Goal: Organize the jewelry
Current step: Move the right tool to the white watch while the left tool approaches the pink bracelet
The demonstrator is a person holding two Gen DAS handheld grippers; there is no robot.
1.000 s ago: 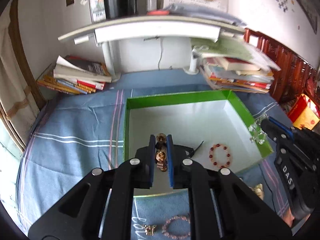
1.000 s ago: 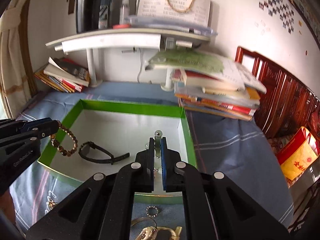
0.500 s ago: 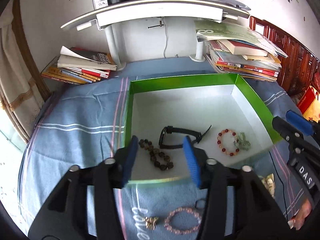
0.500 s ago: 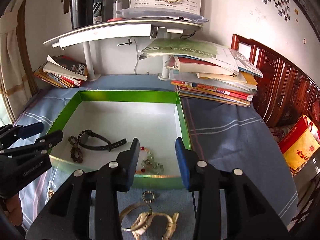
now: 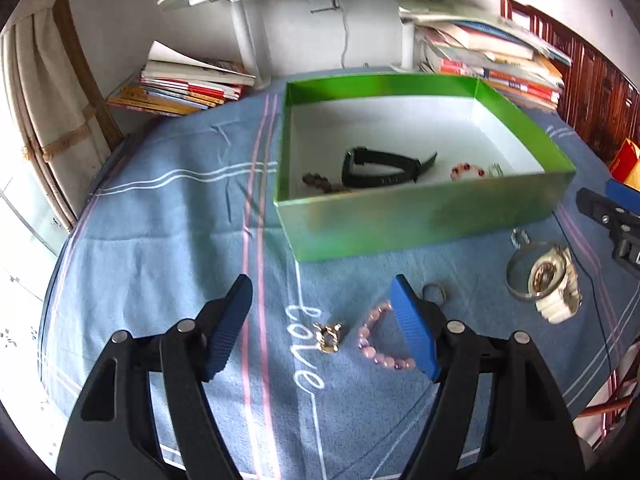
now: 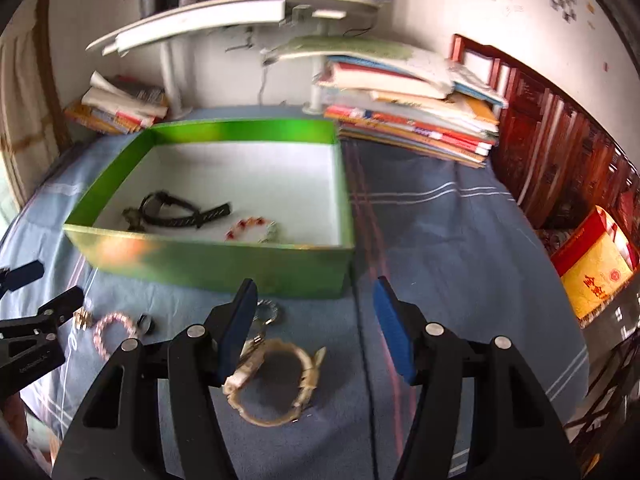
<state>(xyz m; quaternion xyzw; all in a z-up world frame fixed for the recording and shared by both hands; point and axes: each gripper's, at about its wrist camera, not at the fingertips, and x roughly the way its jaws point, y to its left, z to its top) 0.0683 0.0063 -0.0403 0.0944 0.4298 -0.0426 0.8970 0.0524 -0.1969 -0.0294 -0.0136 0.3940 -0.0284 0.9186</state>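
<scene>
Left wrist view: green box already holds a black watch and two bead bracelets, while both grippers, jaws just spread and empty, hover before it over a pink bracelet, gold charm and cream watch not yet boxed.

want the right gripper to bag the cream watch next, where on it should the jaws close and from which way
Take the cream watch by its band, not the face. It lies on the blue cloth as a closed loop with the dial toward the left and open space inside. Coming from above, the right gripper, jaws open, could put one jaw inside the loop and one outside, probably on the near or right-hand strap.
</scene>
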